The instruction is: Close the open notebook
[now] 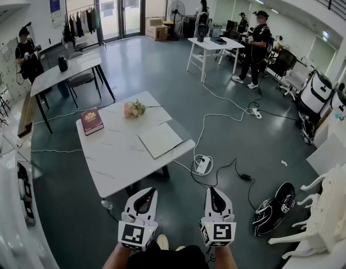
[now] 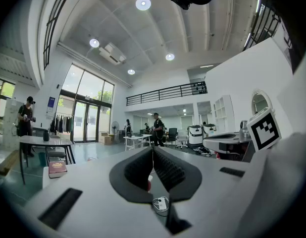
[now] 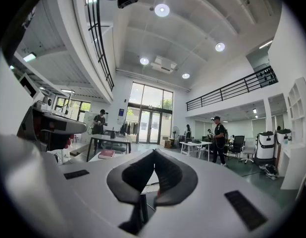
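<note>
Facing worktop: I look steeply down on a white marble-patterned worktop on a grey floor, just ahead of both grippers.
Notebook: the notebook lies flat near the worktop's right-hand near edge, pale face up and corner-on to me. From this height I cannot tell whether it lies open or closed.
Left hand-held gripper: the left hand-held gripper is held level, short of the worktop's near edge and touching nothing. Its own view shows the jaws narrow, ridged pads meeting at the tips, nothing between them.
Right hand-held gripper: the right hand-held gripper sits beside the left one, level, over the floor off the worktop's near corner. Its jaws are fully together and empty.
Maroon book: a maroon book lies closed and flat at the worktop's far left corner, well apart from the notebook.
Flowers: a small bunch of flowers lies at the far edge, between book and notebook, touching neither.
Floor: a white power strip with trailing cables lies just right of the worktop.
Background: a person in dark clothes stands by a far white table. A second table stands to the far left with another person beside it.
</note>
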{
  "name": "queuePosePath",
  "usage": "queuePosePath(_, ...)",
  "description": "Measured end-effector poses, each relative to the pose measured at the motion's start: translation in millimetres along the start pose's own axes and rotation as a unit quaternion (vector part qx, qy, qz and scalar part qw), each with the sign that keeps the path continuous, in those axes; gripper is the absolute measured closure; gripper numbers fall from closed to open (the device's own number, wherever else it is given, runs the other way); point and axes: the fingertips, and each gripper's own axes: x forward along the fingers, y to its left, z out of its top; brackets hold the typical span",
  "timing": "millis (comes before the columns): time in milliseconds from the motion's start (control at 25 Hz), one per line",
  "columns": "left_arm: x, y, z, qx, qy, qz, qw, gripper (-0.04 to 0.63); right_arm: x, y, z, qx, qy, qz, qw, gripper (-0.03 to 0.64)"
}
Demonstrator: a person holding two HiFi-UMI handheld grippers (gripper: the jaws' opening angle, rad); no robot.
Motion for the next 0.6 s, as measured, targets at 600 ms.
queuePosePath(600, 21.6, -7.6, -9.3, 0.01, 0.038, -0.016, 0.9991, 0.571, 3.6, -24.9, -6.4, 0.009, 0.003, -0.021, 1.0, 0.6)
